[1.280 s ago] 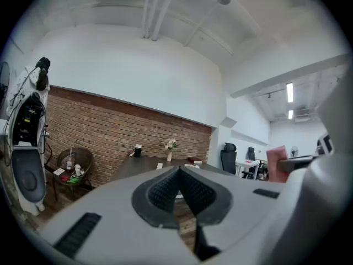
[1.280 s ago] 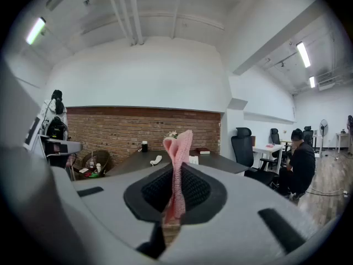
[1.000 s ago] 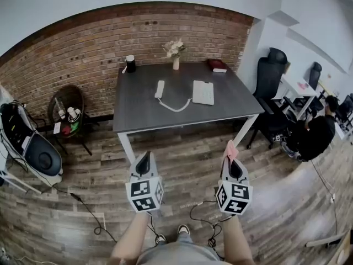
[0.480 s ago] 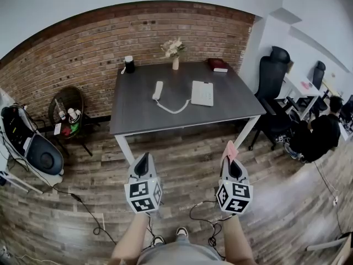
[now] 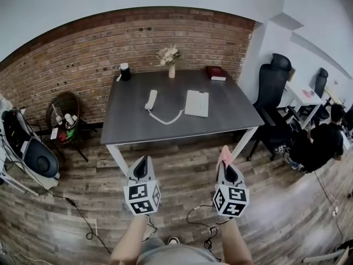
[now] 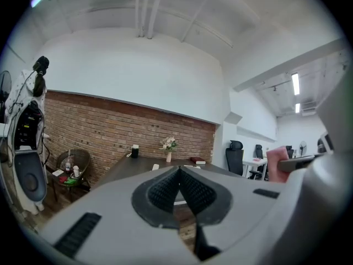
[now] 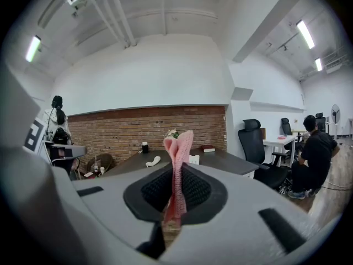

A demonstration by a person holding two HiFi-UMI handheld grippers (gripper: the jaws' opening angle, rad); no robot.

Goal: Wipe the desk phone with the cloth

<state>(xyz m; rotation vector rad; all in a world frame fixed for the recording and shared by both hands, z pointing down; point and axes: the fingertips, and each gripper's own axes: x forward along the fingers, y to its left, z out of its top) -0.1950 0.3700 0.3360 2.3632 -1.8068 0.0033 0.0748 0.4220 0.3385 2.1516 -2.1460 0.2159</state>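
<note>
A pink cloth (image 7: 177,159) is clamped between the closed jaws of the right gripper (image 5: 225,165), its end sticking out past the tips. The left gripper (image 6: 179,176) is held shut, with nothing between its jaws. The desk phone (image 5: 197,103) is seen well ahead of both grippers, on the table (image 5: 231,112).

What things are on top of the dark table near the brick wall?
A white phone, its handset lying beside it on a cord, a vase, a black cup and a red book. Nothing hides any part of the table top.
</note>
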